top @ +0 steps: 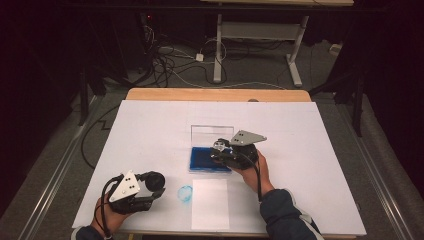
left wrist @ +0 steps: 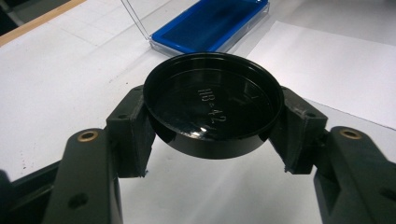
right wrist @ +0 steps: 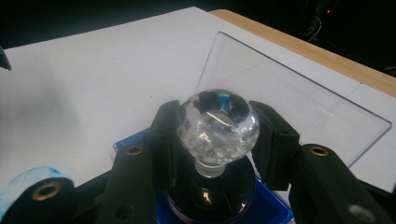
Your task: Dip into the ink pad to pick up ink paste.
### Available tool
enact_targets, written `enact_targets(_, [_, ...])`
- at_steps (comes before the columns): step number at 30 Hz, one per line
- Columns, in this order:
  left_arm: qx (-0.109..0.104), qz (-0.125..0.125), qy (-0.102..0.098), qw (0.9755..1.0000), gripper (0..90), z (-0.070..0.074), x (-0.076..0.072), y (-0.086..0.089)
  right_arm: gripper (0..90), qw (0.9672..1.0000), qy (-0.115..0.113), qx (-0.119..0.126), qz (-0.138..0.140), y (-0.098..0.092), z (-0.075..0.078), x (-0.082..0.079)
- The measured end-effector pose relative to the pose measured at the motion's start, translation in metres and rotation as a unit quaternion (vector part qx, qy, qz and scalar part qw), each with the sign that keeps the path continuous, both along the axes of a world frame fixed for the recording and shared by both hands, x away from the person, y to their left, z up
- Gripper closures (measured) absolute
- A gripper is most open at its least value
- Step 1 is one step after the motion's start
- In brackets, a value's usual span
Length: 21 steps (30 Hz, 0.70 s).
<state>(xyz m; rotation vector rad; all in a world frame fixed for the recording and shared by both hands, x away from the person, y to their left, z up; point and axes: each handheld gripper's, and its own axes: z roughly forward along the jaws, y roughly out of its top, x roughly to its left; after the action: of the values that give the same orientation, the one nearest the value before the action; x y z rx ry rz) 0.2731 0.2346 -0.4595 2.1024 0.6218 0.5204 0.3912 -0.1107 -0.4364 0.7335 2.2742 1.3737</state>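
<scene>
The right tongs (right wrist: 212, 135) pinch a stamp's clear knob (right wrist: 217, 125) over the blue ink pad (top: 210, 160), the left tongs (left wrist: 210, 126) pinch its black cap (left wrist: 212, 103) nearby; next, probably press onto paper (top: 210, 204).

Dark room; grey floor (top: 60, 150); cables (top: 165, 60); white-legged desk (top: 260, 35).

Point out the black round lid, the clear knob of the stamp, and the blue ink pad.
black round lid (left wrist: 212, 105), left gripper view, on its inner face.
clear knob (right wrist: 218, 125), right gripper view, on its rounded top.
blue ink pad (left wrist: 212, 23), left gripper view, on its blue surface.
</scene>
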Motion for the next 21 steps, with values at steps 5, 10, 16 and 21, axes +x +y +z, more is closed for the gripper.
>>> enact_targets(5, [0.002, 0.002, -0.002, 1.0, 36.2, 0.0, 0.0, 0.0, 56.5, 1.0, 0.005, 0.0, -0.002, -0.001, -0.006, 0.001])
enact_targets(10, [0.002, 0.002, -0.001, 1.0, 36.2, 0.0, 0.0, 0.0, 56.5, 0.9999, 0.013, -0.004, -0.006, 0.0, -0.017, 0.002])
enact_targets(16, [0.0, 0.002, -0.001, 1.0, 36.2, 0.0, 0.0, 0.0, 56.5, 0.9998, 0.019, -0.004, -0.008, 0.0, -0.024, 0.004])
enact_targets(21, [0.002, 0.001, -0.001, 1.0, 36.2, -0.001, 0.0, -0.001, 56.5, 0.9998, 0.02, -0.005, -0.005, -0.001, -0.026, 0.004])
